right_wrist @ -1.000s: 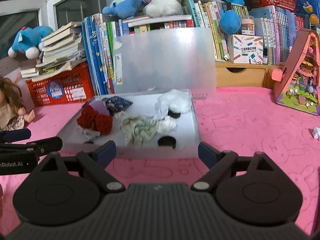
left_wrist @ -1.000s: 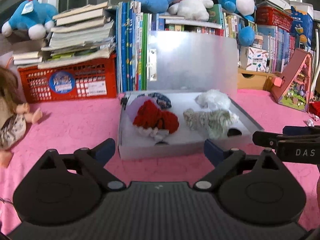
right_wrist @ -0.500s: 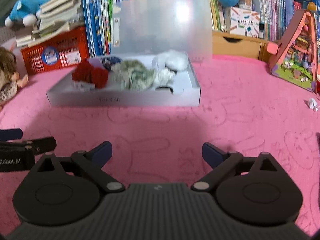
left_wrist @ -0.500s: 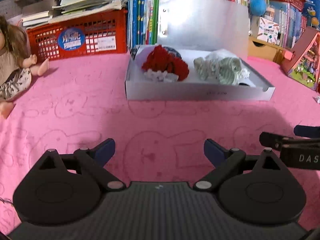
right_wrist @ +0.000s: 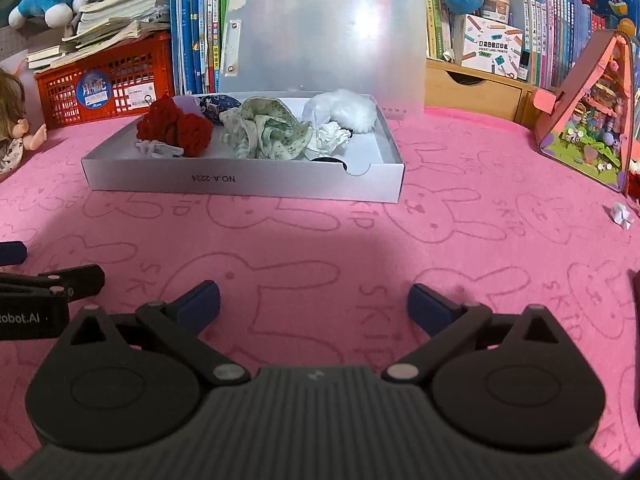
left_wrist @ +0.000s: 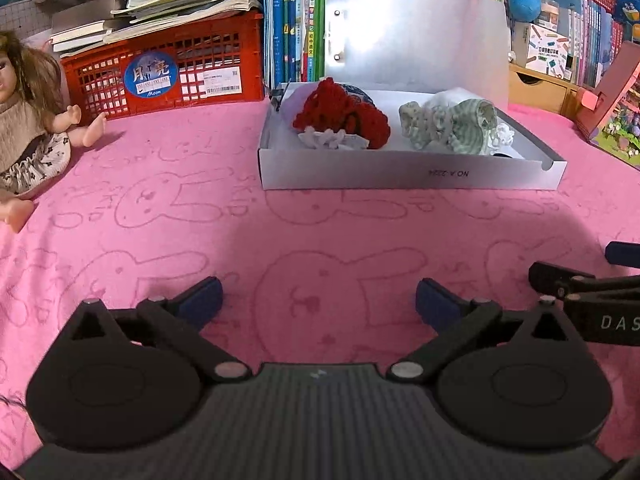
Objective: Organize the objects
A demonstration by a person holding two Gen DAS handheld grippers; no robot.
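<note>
A grey box with its translucent lid standing open lies on the pink cloth. In it are a red knitted piece, a green patterned cloth, a white fluffy piece and a dark blue cloth. My left gripper is open and empty, low over the cloth in front of the box. My right gripper is open and empty, beside it to the right.
A doll lies at the left. A red basket with stacked books, upright books and plush toys stand behind the box. A pink toy house and a wooden drawer are at the right. A white paper scrap lies nearby.
Both grippers have drawn back from the box and dropped lower toward the pink cloth. The box now sits farther away. Both stay open and empty.
</note>
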